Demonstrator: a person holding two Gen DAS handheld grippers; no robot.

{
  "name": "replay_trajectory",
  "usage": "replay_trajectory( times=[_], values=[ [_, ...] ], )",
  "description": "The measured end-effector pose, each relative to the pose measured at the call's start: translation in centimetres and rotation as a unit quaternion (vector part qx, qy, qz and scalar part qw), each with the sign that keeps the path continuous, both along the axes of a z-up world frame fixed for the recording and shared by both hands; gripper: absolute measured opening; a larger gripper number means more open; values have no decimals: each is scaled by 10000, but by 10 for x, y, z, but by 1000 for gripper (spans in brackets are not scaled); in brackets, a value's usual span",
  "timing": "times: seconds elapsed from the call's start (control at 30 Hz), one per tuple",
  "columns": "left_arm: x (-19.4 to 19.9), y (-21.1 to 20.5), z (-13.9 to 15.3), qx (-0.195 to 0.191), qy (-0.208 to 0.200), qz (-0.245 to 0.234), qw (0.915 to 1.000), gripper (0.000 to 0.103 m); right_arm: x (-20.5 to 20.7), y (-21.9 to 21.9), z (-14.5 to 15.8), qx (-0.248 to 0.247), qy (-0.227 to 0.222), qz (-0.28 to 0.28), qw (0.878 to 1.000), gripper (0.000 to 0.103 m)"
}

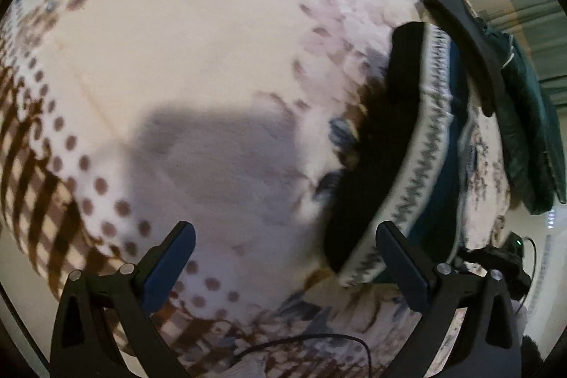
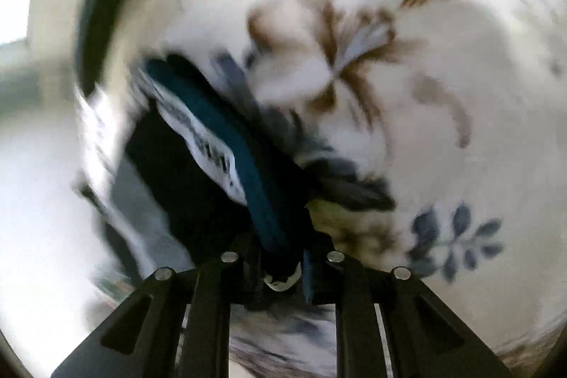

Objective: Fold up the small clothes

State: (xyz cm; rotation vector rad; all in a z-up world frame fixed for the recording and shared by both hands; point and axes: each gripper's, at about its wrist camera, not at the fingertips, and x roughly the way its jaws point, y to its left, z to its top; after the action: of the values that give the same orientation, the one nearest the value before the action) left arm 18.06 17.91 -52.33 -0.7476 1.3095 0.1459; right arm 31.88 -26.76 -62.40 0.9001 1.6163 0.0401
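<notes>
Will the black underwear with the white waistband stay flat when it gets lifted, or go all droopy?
Probably droopy: the underwear already curves and sags where it hangs from the right gripper. It looks thin, so likely light. The patterned waistband may keep its shape slightly better.

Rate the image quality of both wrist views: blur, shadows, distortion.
Left wrist view: mostly sharp, fisheye bulges the floral blanket, a soft grey shadow lies mid-frame, the black garment slightly smeared. Right wrist view: heavy motion blur throughout, blanket pattern streaked, garment's teal band just readable, left edge overexposed.
</notes>
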Motion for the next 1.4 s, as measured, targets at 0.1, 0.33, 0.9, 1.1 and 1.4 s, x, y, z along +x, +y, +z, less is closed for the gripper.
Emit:
replay_trajectory(
  times=[0.1,0.33,0.9,1.1,1.4],
  values=[
    [3,-6,-1,-215,-150,-102,9996,103,22,17,14,-321,357,874,9950,39],
    [10,-18,-14,-559,-405,-158,9975,103,119,117,124,-669,-980,2876,9504,53],
    [28,-28,-14,-1150,-1113,-541,9856,41,173,429,44,-686,-314,6228,7787,16],
    [21,-21,-10,-1254,-1185,-595,9832,32,195,420,43,-967,-478,5632,8192,11],
    [22,18,9,-1675,-932,-154,9813,67,206,392,47,-74,-246,5253,8505,51]
  ],
)
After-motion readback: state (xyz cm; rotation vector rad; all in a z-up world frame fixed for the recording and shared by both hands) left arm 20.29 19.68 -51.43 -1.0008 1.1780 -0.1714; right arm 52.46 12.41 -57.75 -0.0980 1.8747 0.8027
